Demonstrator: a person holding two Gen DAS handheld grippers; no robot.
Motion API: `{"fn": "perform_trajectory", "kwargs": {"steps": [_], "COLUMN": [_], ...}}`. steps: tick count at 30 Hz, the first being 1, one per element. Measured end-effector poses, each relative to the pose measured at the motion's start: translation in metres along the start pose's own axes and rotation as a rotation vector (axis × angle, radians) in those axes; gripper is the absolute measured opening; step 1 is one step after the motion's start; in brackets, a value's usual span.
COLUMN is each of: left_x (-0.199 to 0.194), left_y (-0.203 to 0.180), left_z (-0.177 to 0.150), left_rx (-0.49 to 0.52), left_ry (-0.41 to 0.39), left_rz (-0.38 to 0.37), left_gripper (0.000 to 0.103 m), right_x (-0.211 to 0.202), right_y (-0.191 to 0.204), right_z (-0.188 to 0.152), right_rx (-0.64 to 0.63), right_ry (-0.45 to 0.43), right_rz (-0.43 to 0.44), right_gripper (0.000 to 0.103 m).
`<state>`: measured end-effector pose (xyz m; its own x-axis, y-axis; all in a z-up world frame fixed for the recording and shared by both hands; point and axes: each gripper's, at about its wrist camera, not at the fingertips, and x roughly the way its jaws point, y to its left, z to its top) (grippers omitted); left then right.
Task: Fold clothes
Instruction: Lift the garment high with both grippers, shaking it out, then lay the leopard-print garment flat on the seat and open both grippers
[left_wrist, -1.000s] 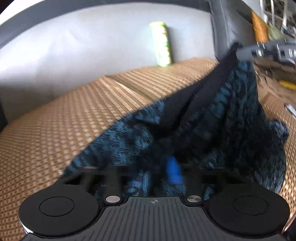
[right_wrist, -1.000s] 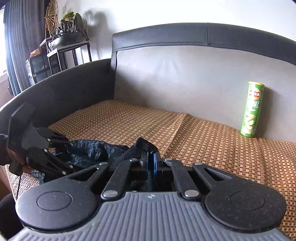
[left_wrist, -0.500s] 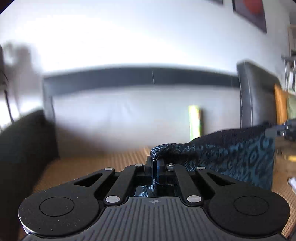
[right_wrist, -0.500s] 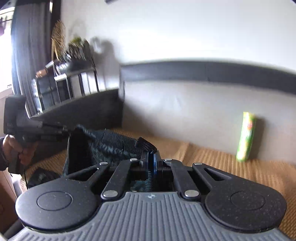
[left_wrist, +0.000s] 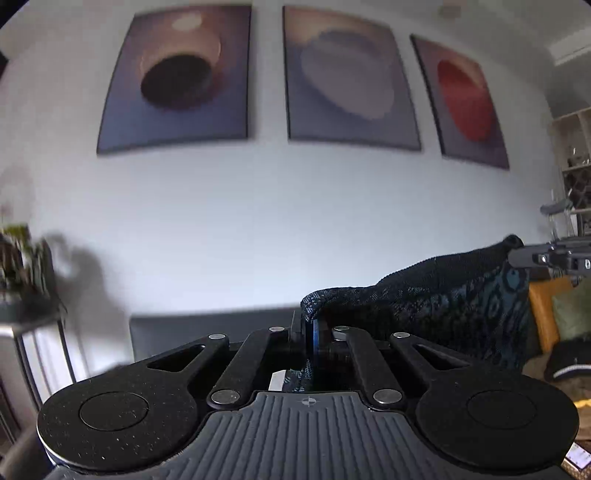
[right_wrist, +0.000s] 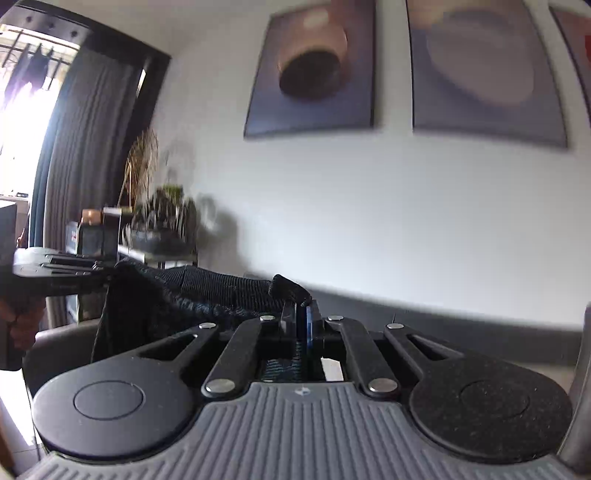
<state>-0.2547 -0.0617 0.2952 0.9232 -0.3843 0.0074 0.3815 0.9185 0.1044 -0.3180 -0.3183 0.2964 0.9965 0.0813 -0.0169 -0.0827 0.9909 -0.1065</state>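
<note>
Left gripper (left_wrist: 308, 326): I have its jaws pinched tight on 1 end of the garment's (left_wrist: 443, 302) black ribbed band; blue patterned cloth hangs below the band.
Right gripper (right_wrist: 301, 314): I have it clamped on the other end of the same band, a black tab of cloth poking up between the closed jaws.
Garment place: in the air, stretched between my 2 grippers, the band sagging a little in the middle; its lower part drops out of view.
Surroundings: both cameras look level at the far wall with its pictures (left_wrist: 177, 77); the sofa back (right_wrist: 443, 321) shows only as a dark strip low in the frame.
Done: I judge the pick-up is made, both corners held.
Left: no fold is visible yet; I judge I must lay it flat, then fold.
Hidden: whether the hem is clear of the seat, I cannot tell.
</note>
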Motion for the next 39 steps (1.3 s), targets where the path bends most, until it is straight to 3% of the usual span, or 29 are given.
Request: {"fn": "perform_trajectory", "kwargs": {"steps": [7, 13, 18, 23, 27, 31, 33, 34, 35, 36, 37, 39], "left_x": [-0.027, -0.035, 0.017, 0.129, 0.260, 0.399, 0.461, 0.489, 0.508, 0.517, 0.522, 0.509], "left_y": [-0.002, -0.004, 0.008, 0.030, 0.048, 0.065, 0.072, 0.074, 0.076, 0.079, 0.082, 0.091], "left_z": [0.052, 0.060, 0.033, -0.009, -0.066, -0.160, -0.223, -0.259, -0.295, -0.325, -0.353, -0.396], "left_rx": [0.017, 0.056, 0.054, 0.051, 0.049, 0.003, -0.006, 0.011, 0.026, 0.026, 0.016, -0.022], "left_ry": [-0.127, -0.179, -0.118, 0.016, 0.131, 0.312, 0.458, 0.562, 0.661, 0.734, 0.790, 0.847], "left_rz": [0.003, -0.003, 0.018, 0.086, 0.178, 0.272, 0.334, 0.370, 0.396, 0.404, 0.397, 0.338], "left_gripper": [0.000, 0.000, 0.000, 0.000, 0.000, 0.000, 0.015, 0.018, 0.019, 0.018, 0.017, 0.015], "right_x": [-0.020, -0.026, 0.006, 0.089, 0.199, 0.328, 0.392, 0.421, 0.443, 0.461, 0.477, 0.484], "right_y": [0.004, 0.003, -0.011, -0.045, -0.085, -0.127, -0.146, -0.154, -0.160, -0.164, -0.167, -0.171], "right_z": [0.057, 0.079, 0.069, 0.040, -0.003, -0.075, -0.124, -0.156, -0.185, -0.217, -0.249, -0.301], "right_rx": [-0.022, -0.043, -0.027, 0.018, 0.076, 0.140, 0.173, 0.186, 0.189, 0.196, 0.204, 0.237], "right_ry": [-0.133, -0.203, -0.170, -0.079, 0.014, 0.120, 0.184, 0.222, 0.253, 0.309, 0.365, 0.455], "right_rz": [-0.018, -0.010, -0.021, -0.060, -0.127, -0.218, -0.262, -0.290, -0.315, -0.345, -0.372, -0.352], "right_gripper": [0.005, 0.005, 0.005, 0.005, 0.005, 0.006, 0.008, 0.020, 0.050, 0.065, 0.071, 0.066]}}
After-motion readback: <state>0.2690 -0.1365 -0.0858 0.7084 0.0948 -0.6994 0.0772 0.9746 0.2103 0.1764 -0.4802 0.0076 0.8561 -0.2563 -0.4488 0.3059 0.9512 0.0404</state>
